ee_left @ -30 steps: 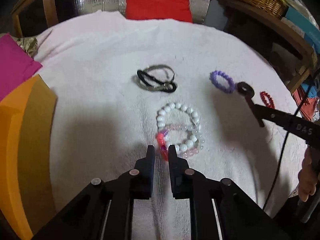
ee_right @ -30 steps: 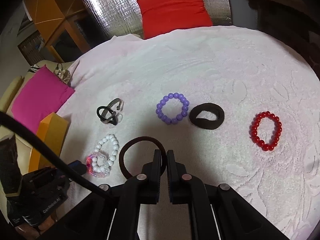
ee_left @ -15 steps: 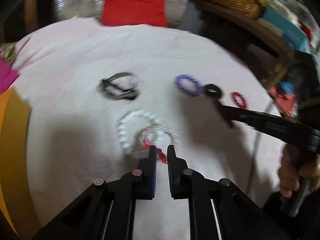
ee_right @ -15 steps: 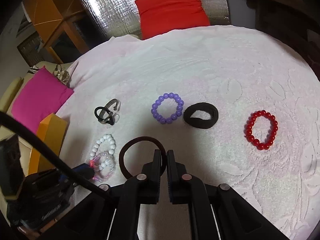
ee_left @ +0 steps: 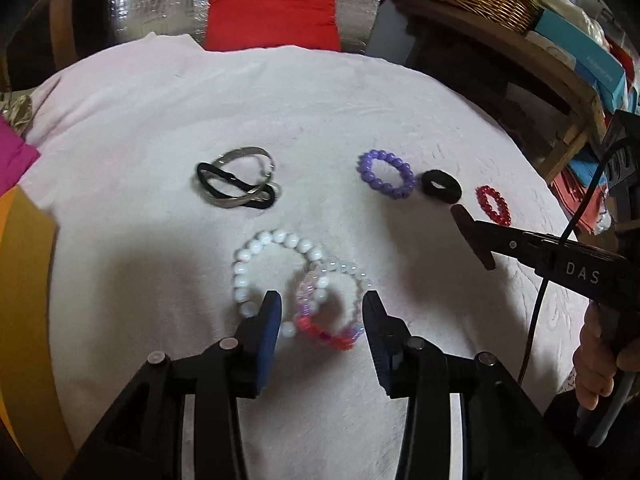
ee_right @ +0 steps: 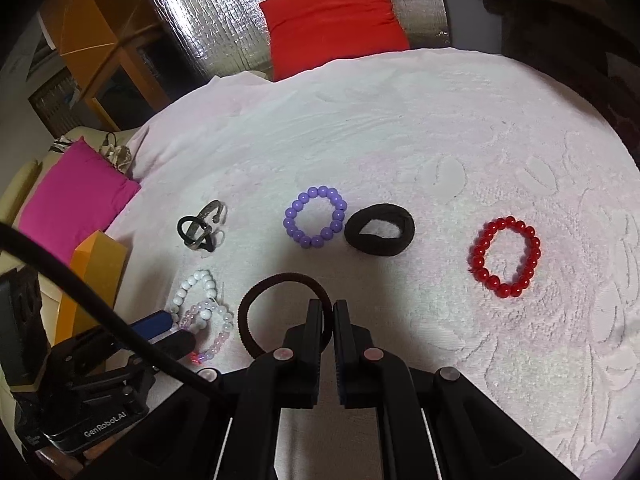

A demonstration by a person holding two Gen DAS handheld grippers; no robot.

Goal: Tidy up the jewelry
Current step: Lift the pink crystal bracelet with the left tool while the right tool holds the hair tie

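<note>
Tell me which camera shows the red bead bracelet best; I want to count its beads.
The right wrist view: the red bead bracelet lies whole and sharp on the white cloth, beads distinct. In the left wrist view it is small, near the edge, beside the right gripper's tip.

Both tools are matte black plastic. The left gripper (ee_left: 320,316) has two flat fingers (ee_left: 270,326) lined with dark blue pads, each hinged behind on angular black links pinned with round silver screws. The right gripper (ee_right: 328,320) has black fingers (ee_right: 314,326) on the same linkage and silver screws. White letters "DAS" mark its side behind the fingers, and a black cable trails back from it. "GenRobot.AI" is printed white on the left gripper's body.
</note>
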